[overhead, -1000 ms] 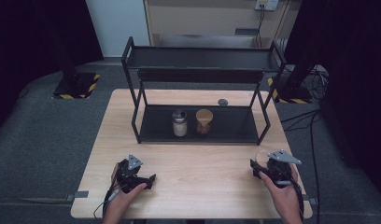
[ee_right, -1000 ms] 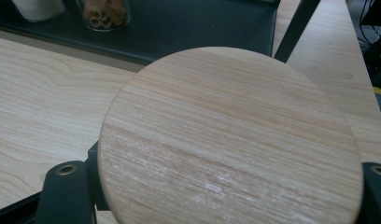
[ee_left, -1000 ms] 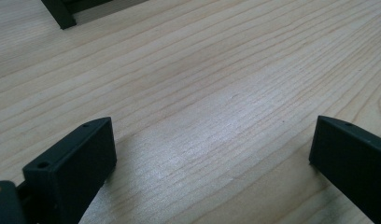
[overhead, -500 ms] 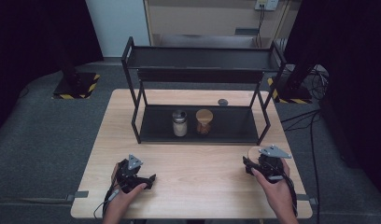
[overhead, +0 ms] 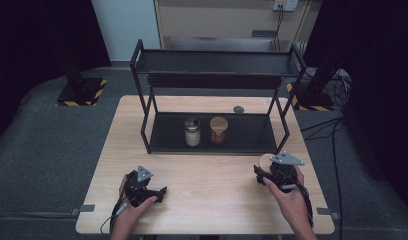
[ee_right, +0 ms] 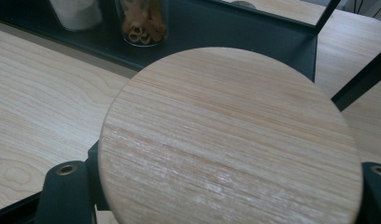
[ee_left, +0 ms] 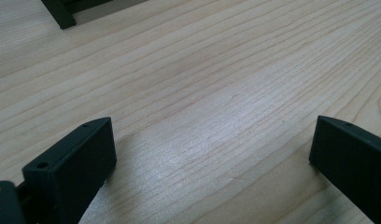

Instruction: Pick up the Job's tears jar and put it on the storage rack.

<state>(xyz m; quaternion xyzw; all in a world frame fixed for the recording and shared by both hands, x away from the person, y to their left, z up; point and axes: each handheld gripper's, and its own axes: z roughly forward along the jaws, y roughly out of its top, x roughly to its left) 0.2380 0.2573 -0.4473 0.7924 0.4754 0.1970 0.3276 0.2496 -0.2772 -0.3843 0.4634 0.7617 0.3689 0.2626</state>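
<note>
My right gripper [overhead: 262, 173] hovers over the table's right front, just before the rack's right leg. It is shut on a round wooden lid [overhead: 265, 161]. In the right gripper view the lid [ee_right: 230, 140] lies flat between the two jaws and hides whatever is under it. My left gripper [overhead: 159, 193] rests at the table's left front. Its fingers [ee_left: 76, 163] stand wide apart over bare wood, with nothing between them.
A black two-tier rack [overhead: 217, 80] stands at the back of the wooden table [overhead: 207, 200]. On its lower shelf are a jar of white stuff [overhead: 192, 131] and a wooden-lidded jar of cinnamon sticks [overhead: 218, 130]. A small dark round thing [overhead: 238, 109] lies behind the rack.
My right gripper has moved left and a little toward the rack, carrying the wooden lid. The left gripper has stayed in place.
</note>
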